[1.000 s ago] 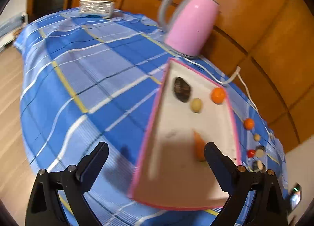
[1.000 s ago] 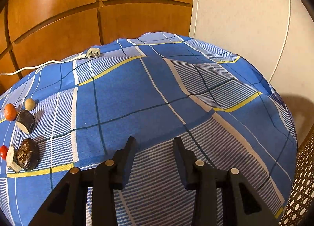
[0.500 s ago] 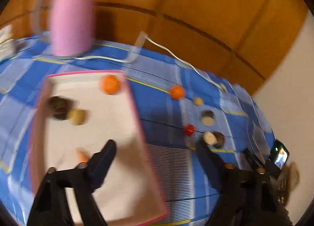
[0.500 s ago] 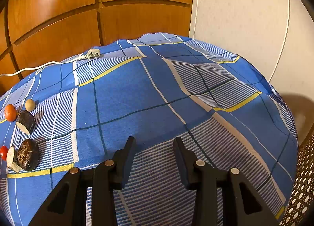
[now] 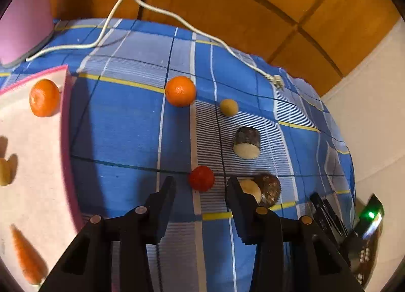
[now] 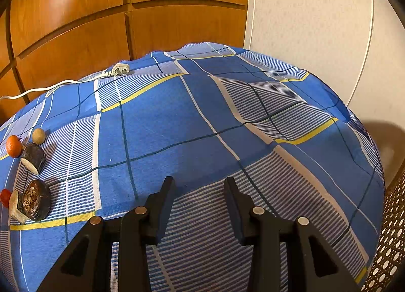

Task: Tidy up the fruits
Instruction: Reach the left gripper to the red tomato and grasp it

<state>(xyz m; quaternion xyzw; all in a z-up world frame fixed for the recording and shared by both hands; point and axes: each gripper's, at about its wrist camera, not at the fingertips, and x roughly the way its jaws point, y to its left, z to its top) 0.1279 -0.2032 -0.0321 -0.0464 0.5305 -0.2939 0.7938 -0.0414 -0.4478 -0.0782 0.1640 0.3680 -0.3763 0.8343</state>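
Observation:
My left gripper [image 5: 201, 188] hovers low over the blue checked cloth, its jaws closing with a gap between them. A small red fruit [image 5: 201, 178] lies just past its fingertips, untouched. Around it lie an orange [image 5: 180, 91], a tan ball [image 5: 228, 107], a dark cut chunk [image 5: 246, 142] and a brown round piece [image 5: 268, 189]. The pink-rimmed tray [image 5: 64, 114] at the left holds an orange [image 5: 44, 98] and a carrot [image 5: 27, 254]. My right gripper [image 6: 199, 185] stands open over bare cloth, with the brown piece [image 6: 36, 199] far to its left.
A pink kettle [image 5: 22, 13] stands at the back left, and its white cable [image 5: 177, 18] runs across the cloth to a plug [image 6: 120, 70]. A dark device with a green light [image 5: 370, 214] sits at the right. A wicker basket [image 6: 389, 228] stands past the table's right edge.
The left gripper swung right from over the tray to the loose fruits, and its jaws narrowed a lot. The right gripper has not moved.

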